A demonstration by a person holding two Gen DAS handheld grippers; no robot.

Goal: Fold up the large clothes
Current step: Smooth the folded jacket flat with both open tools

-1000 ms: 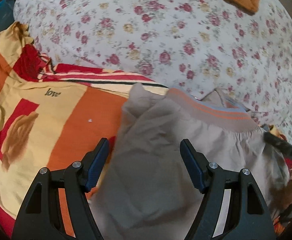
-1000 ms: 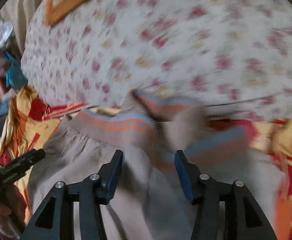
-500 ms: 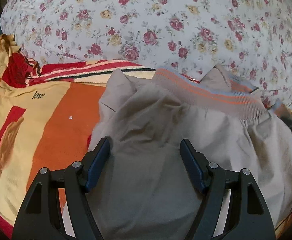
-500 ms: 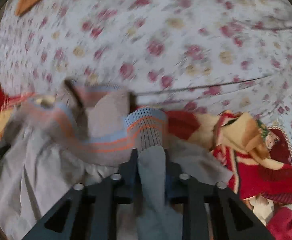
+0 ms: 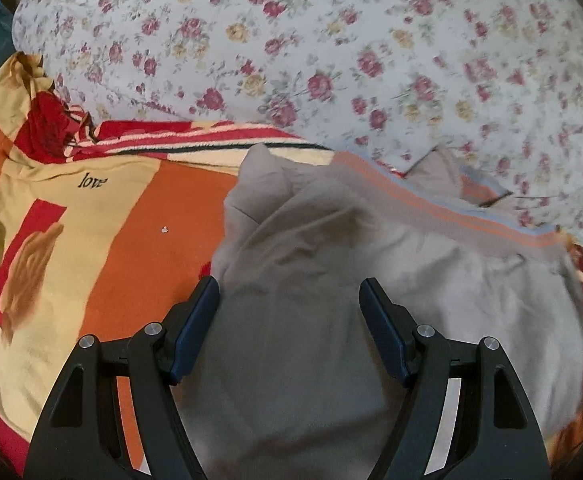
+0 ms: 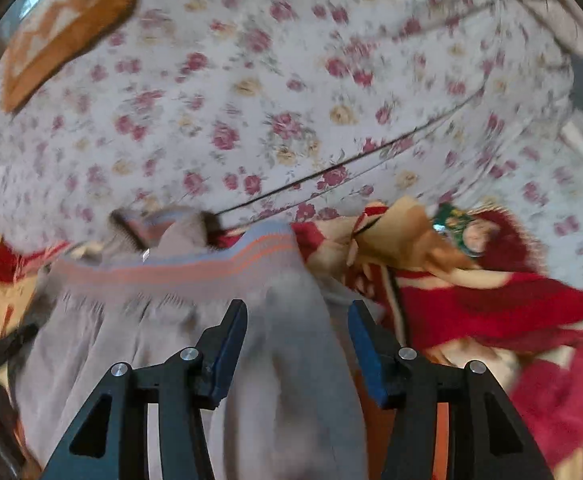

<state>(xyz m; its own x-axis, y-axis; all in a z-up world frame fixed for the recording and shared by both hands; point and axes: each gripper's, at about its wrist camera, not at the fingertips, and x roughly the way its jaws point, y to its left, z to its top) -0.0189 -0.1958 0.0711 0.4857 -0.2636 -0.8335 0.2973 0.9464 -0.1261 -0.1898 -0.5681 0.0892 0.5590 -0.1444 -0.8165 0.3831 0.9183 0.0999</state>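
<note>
A grey-beige garment (image 5: 331, 280) with a ribbed band striped orange and blue (image 5: 431, 208) lies bunched on a red, orange and yellow blanket (image 5: 103, 248). My left gripper (image 5: 289, 292) is open just above the garment's body, holding nothing. In the right wrist view the same garment (image 6: 291, 320) shows with its striped band (image 6: 195, 268) across the far edge. My right gripper (image 6: 297, 316) is open over the garment's right side, with a fold of cloth lying between its jaws, not pinched.
A white quilt with red and yellow roses (image 5: 311, 60) rises behind the garment. An orange patterned cloth (image 6: 63, 32) lies on it at the far left. Crumpled red and yellow blanket folds (image 6: 471, 280) lie right of the garment.
My right gripper was shut on the garment's striped band half a second ago; it has opened and let go. The left gripper stayed open and drew back slightly.
</note>
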